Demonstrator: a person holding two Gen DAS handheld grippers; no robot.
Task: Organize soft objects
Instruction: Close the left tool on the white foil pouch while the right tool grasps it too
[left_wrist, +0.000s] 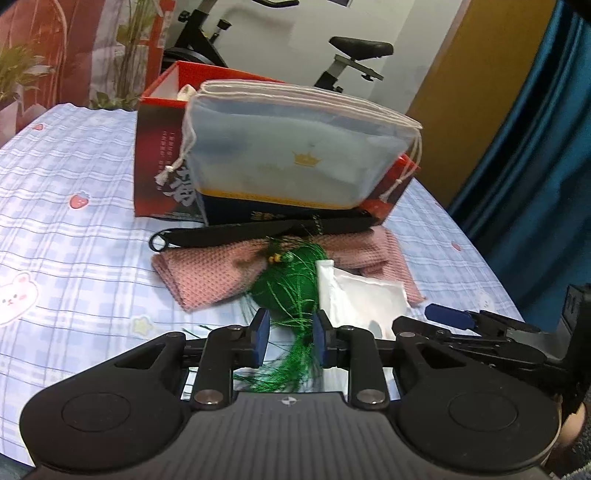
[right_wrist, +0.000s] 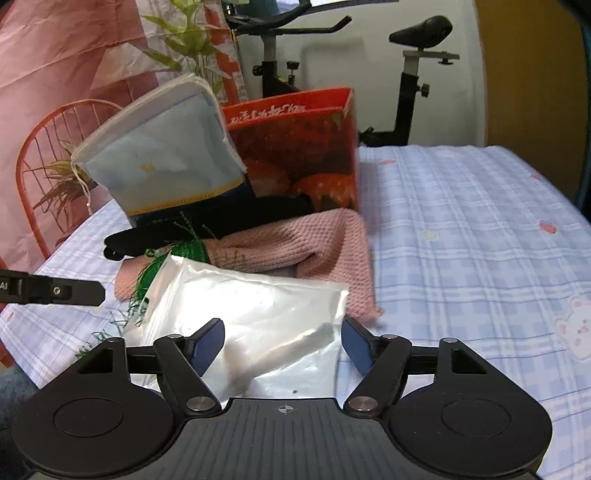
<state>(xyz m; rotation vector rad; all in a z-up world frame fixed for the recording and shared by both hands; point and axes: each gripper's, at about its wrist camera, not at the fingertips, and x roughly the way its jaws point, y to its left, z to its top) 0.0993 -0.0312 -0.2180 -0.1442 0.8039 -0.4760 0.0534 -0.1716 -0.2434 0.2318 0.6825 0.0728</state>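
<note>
Green thread everywhere, that's the snag risk: the left gripper (left_wrist: 289, 338) has its blue pads (left_wrist: 262, 334) drawn in close around the loose strands of the green tassel (left_wrist: 286, 291), and I honestly can't tell if the pads are actually pinching the threads or just bracketing them, there's still a visible gap. If it lifts with only a few strands caught, my guess is the tassel either slips out or drags stuff along, since its head lies up against the pink waffle cloth (left_wrist: 210, 280) at about 11 o'clock from the gripper and the silvery white pouch (left_wrist: 364, 299) sits just beside it at 1 o'clock. The right gripper (right_wrist: 282, 345) is spread wide with the pouch (right_wrist: 258, 310) lying between the pads, not squeezed as far as I can see; that slick foil looks like it could skate out of a shallow grab, and both tools are working close together so they could bump. Further out at 12 o'clock, a pale blue drawstring bag (left_wrist: 295, 151) leans on the red box (left_wrist: 159, 170), with a black strap (left_wrist: 258, 230) lying across the pink cloth, all on the checked sheet (left_wrist: 74, 221). The left view shows the tassel beads and the strands running between the pads; the right view mostly hides the tassel behind the pouch but shows the pouch's full shape and the left tool's fingertip (right_wrist: 85, 291) poking in at 9 o'clock.
</note>
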